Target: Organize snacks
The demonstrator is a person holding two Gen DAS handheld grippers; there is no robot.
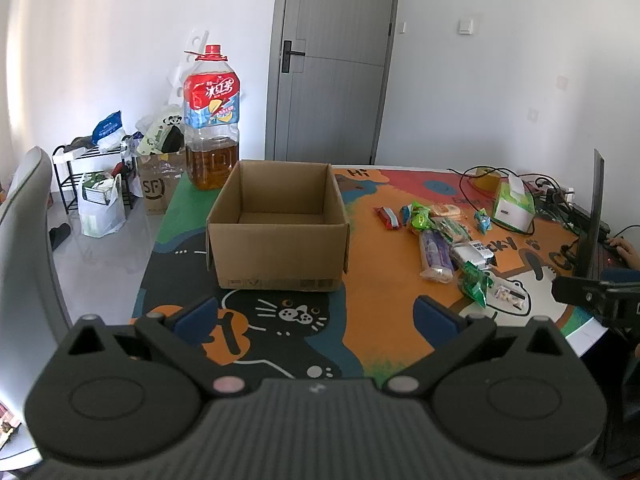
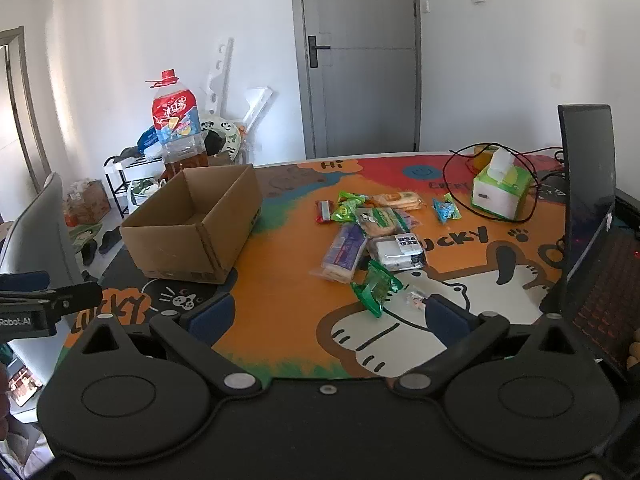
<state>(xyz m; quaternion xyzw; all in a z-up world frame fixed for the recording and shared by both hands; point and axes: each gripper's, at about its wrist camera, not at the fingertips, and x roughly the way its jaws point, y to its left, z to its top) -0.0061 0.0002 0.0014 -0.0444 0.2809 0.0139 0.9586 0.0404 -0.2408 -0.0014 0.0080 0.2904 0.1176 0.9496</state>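
An open, empty cardboard box [image 1: 276, 240] stands on the colourful table mat; it also shows in the right wrist view [image 2: 192, 232]. Several snack packets lie loose to its right: a purple packet [image 1: 434, 256] [image 2: 346, 252], a green packet [image 1: 476, 282] [image 2: 376, 286], a red bar [image 1: 387, 217] [image 2: 323, 211] and a black-and-white packet [image 2: 398, 250]. My left gripper [image 1: 316, 316] is open and empty, above the mat in front of the box. My right gripper [image 2: 328, 316] is open and empty, near the green packet.
A large iced-tea bottle [image 1: 210, 120] stands behind the box. A tissue box [image 2: 500, 192] with cables and an open laptop [image 2: 592, 216] sit at the right. A grey chair [image 1: 28, 248] is at the left. Bags and a rack stand on the floor.
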